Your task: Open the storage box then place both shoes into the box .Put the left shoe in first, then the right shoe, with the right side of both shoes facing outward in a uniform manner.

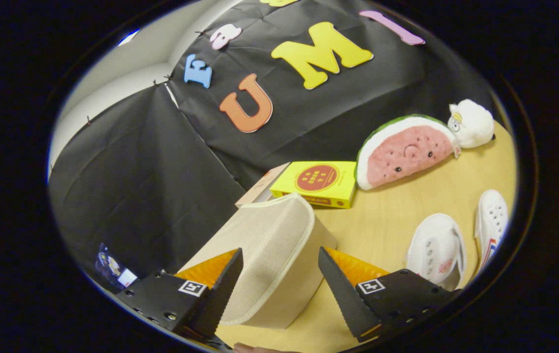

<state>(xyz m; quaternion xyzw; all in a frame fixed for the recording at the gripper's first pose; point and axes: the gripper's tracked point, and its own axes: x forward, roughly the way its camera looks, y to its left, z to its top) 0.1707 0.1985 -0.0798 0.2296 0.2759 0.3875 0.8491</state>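
- Between the two fingers of the gripper [279, 274] stands the storage box [272, 260], a cream fabric box with a piped edge, its lid down, resting on the wooden worktop [387, 215].
- The fingers are spread wide, one on each side of the box's near corner; neither clearly presses on the fabric, and they hold nothing.
- The box sits toward the worktop's left edge, where the black cloth wall drops away beside it.
- Two white shoes lie on the worktop to the right of the box, well apart from it: the nearer shoe [436, 250] just beyond the right finger, the farther shoe [492, 220] beside it, closer to the worktop's right edge and showing a red and blue stripe along its side.
- Which shoe is left and which right cannot be told.
- Just behind the box, a yellow box [316, 182] with a red round mark lies flat, and a plain cardboard box [260, 189] is tucked against its left side.
- Against the back edge, to the right of the yellow box, a watermelon-slice plush [407, 152] leans on the cloth wall.
- A small white plush [473, 122] sits touching the watermelon's upper right end, near the worktop's far right corner.
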